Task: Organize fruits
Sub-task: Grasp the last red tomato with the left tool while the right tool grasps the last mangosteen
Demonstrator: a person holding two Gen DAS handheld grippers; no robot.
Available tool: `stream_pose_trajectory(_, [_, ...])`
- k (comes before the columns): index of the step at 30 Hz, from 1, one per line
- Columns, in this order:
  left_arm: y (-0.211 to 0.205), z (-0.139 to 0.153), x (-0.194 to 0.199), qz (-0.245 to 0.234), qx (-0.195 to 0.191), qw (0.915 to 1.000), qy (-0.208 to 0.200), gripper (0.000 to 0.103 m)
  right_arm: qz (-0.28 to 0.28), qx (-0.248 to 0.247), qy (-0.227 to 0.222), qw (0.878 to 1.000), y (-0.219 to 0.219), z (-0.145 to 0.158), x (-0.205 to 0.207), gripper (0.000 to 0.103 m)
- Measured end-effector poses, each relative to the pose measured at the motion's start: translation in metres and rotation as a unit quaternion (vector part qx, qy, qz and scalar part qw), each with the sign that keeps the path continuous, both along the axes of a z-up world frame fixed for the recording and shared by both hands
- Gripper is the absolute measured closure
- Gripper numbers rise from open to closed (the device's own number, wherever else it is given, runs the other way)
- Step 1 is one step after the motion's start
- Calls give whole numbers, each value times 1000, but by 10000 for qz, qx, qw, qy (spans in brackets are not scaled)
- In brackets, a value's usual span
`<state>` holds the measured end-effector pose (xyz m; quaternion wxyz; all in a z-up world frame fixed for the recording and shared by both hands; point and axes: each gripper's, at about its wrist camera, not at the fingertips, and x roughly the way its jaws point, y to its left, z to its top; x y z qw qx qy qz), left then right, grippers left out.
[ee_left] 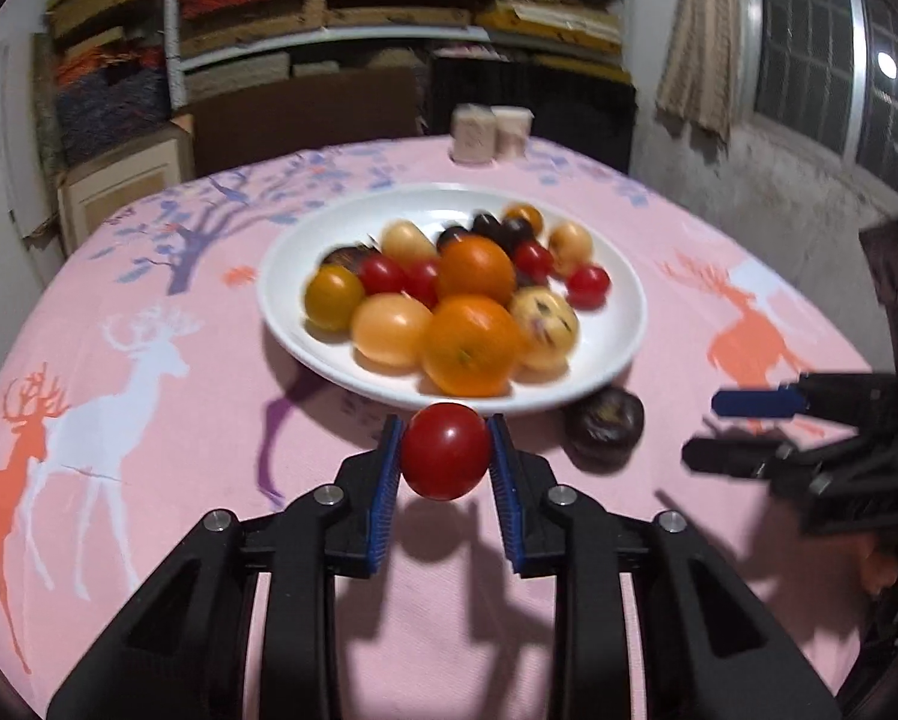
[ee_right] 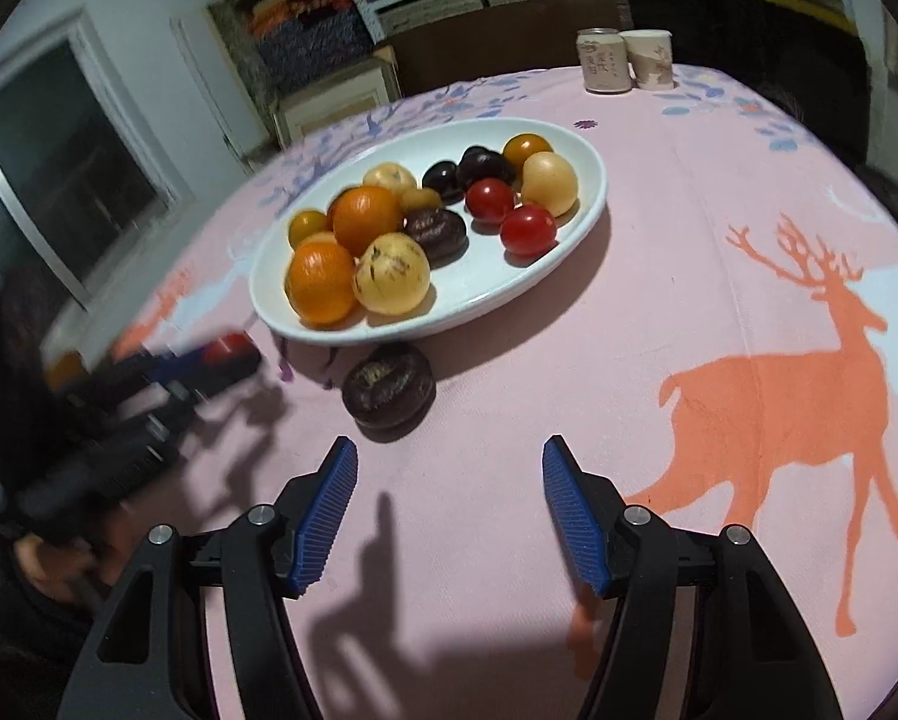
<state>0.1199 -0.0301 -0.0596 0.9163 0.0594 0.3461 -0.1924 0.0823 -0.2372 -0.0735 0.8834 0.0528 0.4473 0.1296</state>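
Tongs of the left hand (ee_left: pixel 446 450) are clamping a red cherry tomato (ee_left: pixel 446 450) just before the white plate (ee_left: pixel 620 324) of fruit. Right tongs (ee_right: pixel 446 504) are standing apart, holding nothing, near a dark fruit (ee_right: pixel 389 387) lying on the pink worktop (ee_right: pixel 719 210) beside the plate.

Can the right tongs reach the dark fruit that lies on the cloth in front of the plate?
Probably yes. The right tongs are open and empty, and the dark fruit lies just ahead with only bare cloth between. The left tongs stay off to the side.
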Motion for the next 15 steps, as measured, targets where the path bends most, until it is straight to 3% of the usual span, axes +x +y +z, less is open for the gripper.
stream_pose_trajectory(3, [7,2,4,112,-111,9999,20,75,352,-370,-29,9987,26,1,8,48])
stream_pose_trajectory(8, [8,2,6,66,-149,9998,110,75,430,-704,46,9966,46,-4,30,49])
stream_pose_trajectory(10, [8,1,6,49,-154,9998,133,75,428,-889,89,9951,53,-8,36,60])
stream_pose_trajectory(15, [9,-1,7,46,-185,9996,189,75,365,-831,-9,9959,52,-4,27,60])
